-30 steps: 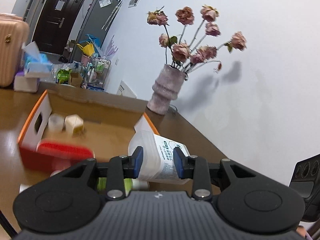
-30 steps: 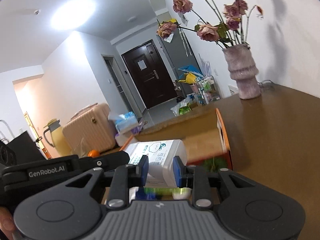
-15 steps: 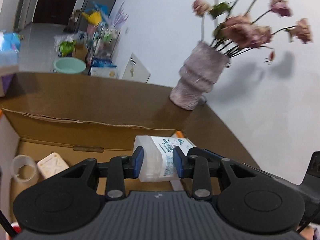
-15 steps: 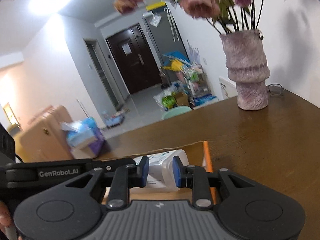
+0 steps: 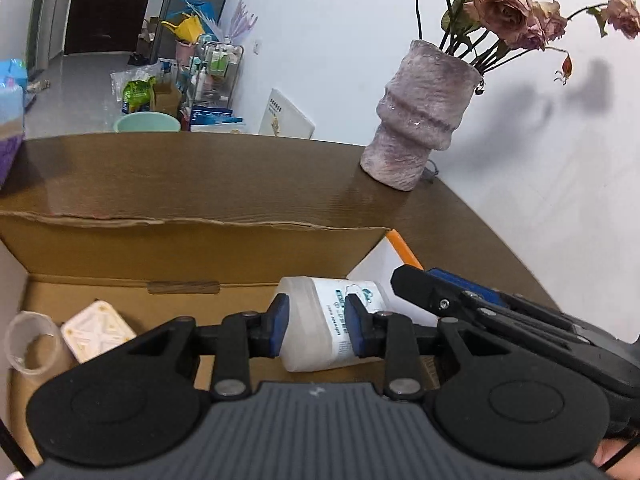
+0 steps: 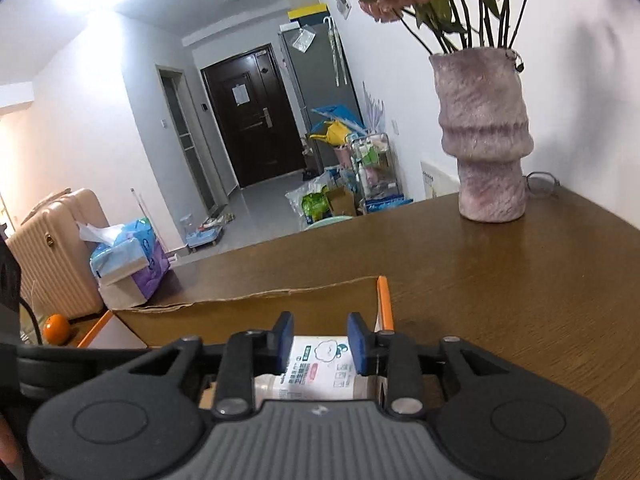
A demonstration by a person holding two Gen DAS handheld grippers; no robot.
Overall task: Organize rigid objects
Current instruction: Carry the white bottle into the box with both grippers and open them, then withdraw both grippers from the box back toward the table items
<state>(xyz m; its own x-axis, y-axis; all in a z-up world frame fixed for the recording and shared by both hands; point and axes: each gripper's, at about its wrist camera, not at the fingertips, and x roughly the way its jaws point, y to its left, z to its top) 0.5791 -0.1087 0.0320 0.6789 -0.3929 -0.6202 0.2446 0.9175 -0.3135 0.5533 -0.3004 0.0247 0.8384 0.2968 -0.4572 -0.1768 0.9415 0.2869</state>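
Fingers: left gripper has both blue pads pressed on the bottle, a narrow gap filled by its body. Right gripper brackets the same bottle at its labelled end; pads look touching, though we cannot tell how firmly.
Table: brown wood, carrying the box and a vase well apart at the far corner.
Box: open cardboard, orange-edged side flap on the right. We judge it the drop spot.
Bottle: white, lying on its side, held over the box's right end, near the flap. Whether it rests on the floor we cannot tell.
Other contents: a white tub and a clear cup at the box's left end, well apart from the bottle.
Step in hand: we read it as lowering the bottle into the box.
Doing it well: we would keep both grips level, settle it on the box floor clear of the flap, then ease the pads off evenly so it does not roll.
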